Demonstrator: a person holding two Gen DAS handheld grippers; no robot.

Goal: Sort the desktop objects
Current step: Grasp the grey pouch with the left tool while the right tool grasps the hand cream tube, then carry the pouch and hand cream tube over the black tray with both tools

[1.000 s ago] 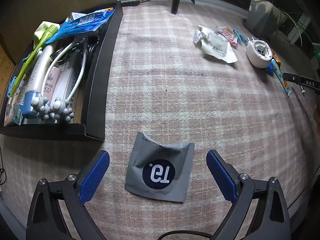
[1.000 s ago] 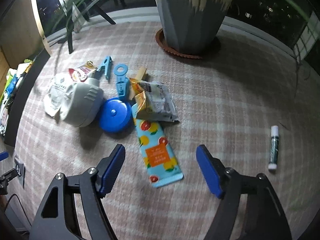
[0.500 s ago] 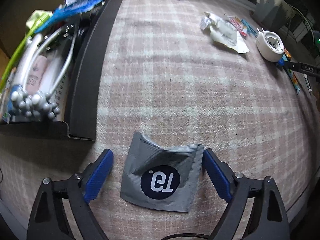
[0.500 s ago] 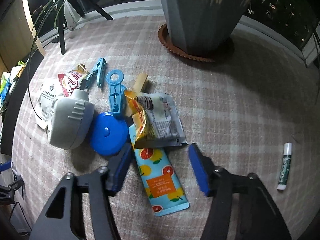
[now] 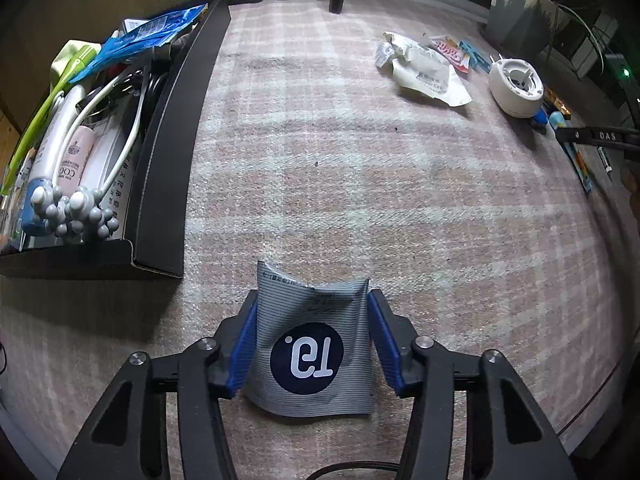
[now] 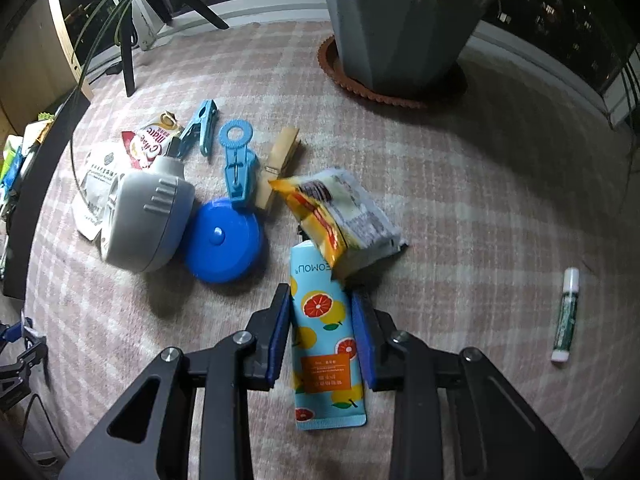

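Left gripper (image 5: 311, 344) has its blue pads pressed on both side edges of the flat grey foil sachet with the dark round logo (image 5: 310, 340), which bows up between them at 6 o'clock in the left wrist view. Right gripper (image 6: 322, 336) is clamped across the light-blue tube printed with orange slices (image 6: 326, 336), at 6 o'clock in the right wrist view.

Risks from here, as I judge them:
- Sachet is thin and already buckled — held edge-on, it may fold further and pop out on the lift, or drop short of the black open box of toiletries (image 5: 168, 148) at 9 to 10 o'clock.
- Box looks full, with a white beaded massager (image 5: 76, 208) near the front wall, so the sachet could land on top and slide off.
- Tube's far end sits under the yellow-and-white crinkled snack packet (image 6: 340, 220) at 12 o'clock. Pulling up could drag the packet along or flip it into the round blue plastic lid (image 6: 222, 240) at 10 o'clock.
- Grip is at mid-tube on a squashy body — it may swing or slip.

Green-and-white lip balm stick (image 6: 565, 316) lies well apart at 3 o'clock; no conflict.
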